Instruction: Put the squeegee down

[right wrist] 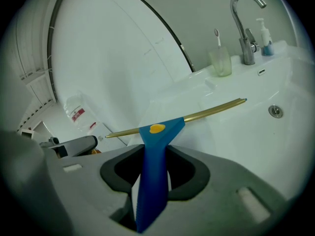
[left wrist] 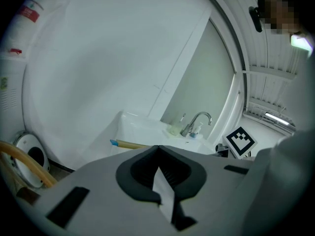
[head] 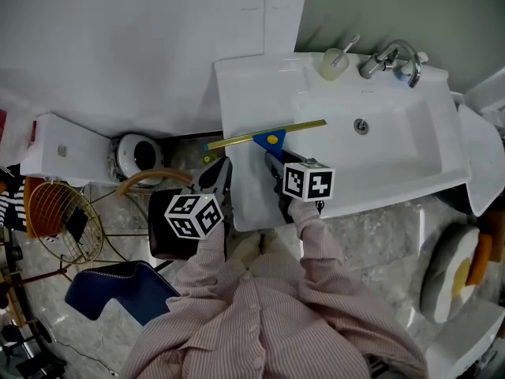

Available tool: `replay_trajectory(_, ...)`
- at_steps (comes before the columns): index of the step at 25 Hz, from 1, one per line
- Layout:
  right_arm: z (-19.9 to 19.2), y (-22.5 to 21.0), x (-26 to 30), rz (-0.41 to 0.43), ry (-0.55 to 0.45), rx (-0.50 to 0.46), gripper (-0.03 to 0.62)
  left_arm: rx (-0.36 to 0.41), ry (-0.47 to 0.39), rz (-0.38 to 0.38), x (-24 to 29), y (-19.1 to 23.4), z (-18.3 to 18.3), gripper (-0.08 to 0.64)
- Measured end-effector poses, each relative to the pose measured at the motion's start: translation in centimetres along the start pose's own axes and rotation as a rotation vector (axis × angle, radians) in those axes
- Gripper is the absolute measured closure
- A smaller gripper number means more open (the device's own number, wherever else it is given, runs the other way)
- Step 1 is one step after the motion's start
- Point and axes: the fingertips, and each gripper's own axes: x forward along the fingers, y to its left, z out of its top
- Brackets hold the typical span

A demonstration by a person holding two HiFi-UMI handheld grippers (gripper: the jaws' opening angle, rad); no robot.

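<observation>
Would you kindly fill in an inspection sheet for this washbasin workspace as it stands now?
Surface: white washbasin with a flat ledge at its left.
Job's things: squeegee, blue handle, brass-coloured blade across that ledge; contact unclear.
Clutter: cup with toothbrush, tap and small bottle at the basin's back.
Grippers: right gripper shut on the squeegee's handle; left gripper open, nothing between its jaws.
Cables: nothing seen.
Surroundings: wire basket and tan hose on the floor at left.
</observation>
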Motion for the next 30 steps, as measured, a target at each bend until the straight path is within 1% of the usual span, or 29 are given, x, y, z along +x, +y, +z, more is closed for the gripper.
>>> replay_trajectory(6,-1.0,-0.6,0.8,-0.036,0.041,-0.012,0.459,-0.013,0.020,0.004,0.3,0.6,-0.7,0.561)
replay_trajectory(13,-2.0,-0.9,1.3,-0.051,0.073,-0.020,0.459,-0.020,0.027,0.007,0.5,0.7,-1.0,0.561)
replay_trajectory(22,-2.7,-1.0,1.4,-0.069,0.088,-0.019,0.458,-0.024,0.031,0.007,0.0,0.6,-1.4,0.561)
replay_trajectory(30,-2.9,-1.1,1.5,-0.099,0.104,-0.058,0.458,-0.021,0.023,0.004,-0.2,0.1,-1.4,0.561)
